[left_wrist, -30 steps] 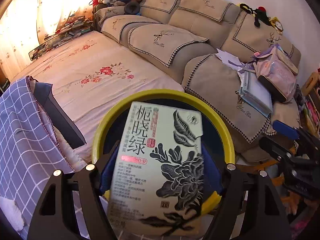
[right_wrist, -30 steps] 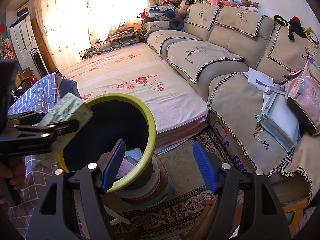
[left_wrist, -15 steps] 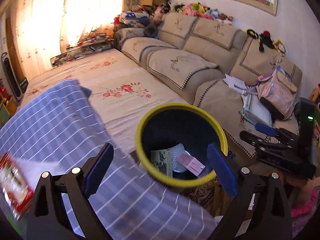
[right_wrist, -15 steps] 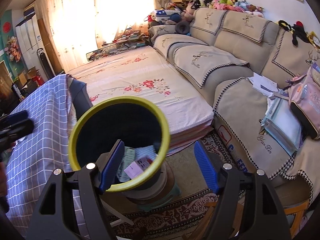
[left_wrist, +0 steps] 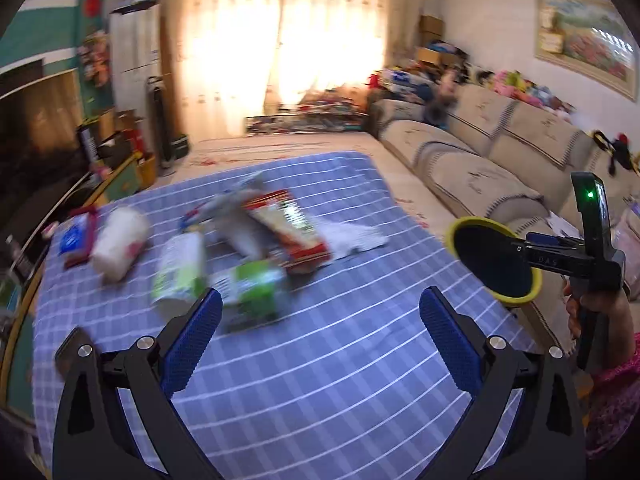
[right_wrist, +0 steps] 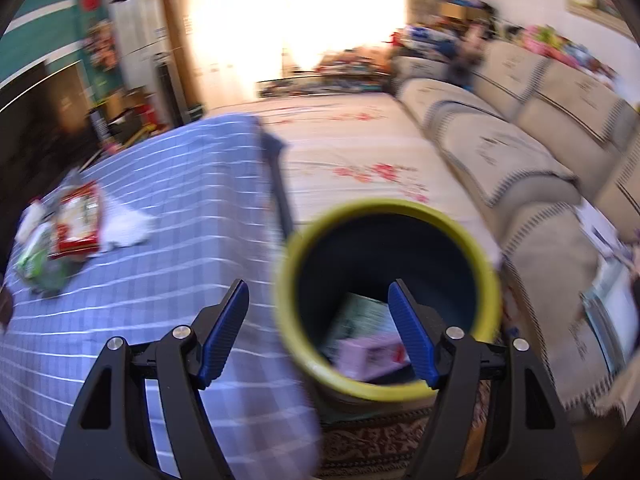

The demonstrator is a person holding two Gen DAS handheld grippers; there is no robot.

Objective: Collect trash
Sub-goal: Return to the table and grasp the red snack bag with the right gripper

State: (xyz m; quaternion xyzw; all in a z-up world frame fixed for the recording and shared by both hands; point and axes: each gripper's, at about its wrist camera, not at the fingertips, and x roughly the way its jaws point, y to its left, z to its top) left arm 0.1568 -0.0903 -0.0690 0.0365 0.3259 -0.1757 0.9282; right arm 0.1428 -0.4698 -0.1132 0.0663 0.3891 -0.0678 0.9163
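My left gripper (left_wrist: 320,340) is open and empty above the blue checked tablecloth (left_wrist: 320,380). Blurred trash lies ahead of it: a green packet (left_wrist: 256,288), a green-white packet (left_wrist: 180,272), a red snack wrapper (left_wrist: 288,232), a white tissue (left_wrist: 352,236), a white roll (left_wrist: 118,240). The yellow-rimmed dark bin (left_wrist: 496,260) stands off the table's right edge. My right gripper (right_wrist: 318,332) is open and empty over the bin (right_wrist: 384,296), which holds a green box (right_wrist: 360,320) and a pink packet (right_wrist: 368,356). The right gripper also shows in the left wrist view (left_wrist: 560,252).
A beige sofa (left_wrist: 500,148) runs along the right wall. A floral bed cover (right_wrist: 352,152) lies between table and sofa. A patterned rug (right_wrist: 380,440) is under the bin. A dark TV cabinet (left_wrist: 36,152) stands at the left. Bright curtains (left_wrist: 300,52) are at the back.
My left gripper let the green box fall into the bin, then swung left over the table toward the trash pile. My right gripper turned left and stays open over the bin.
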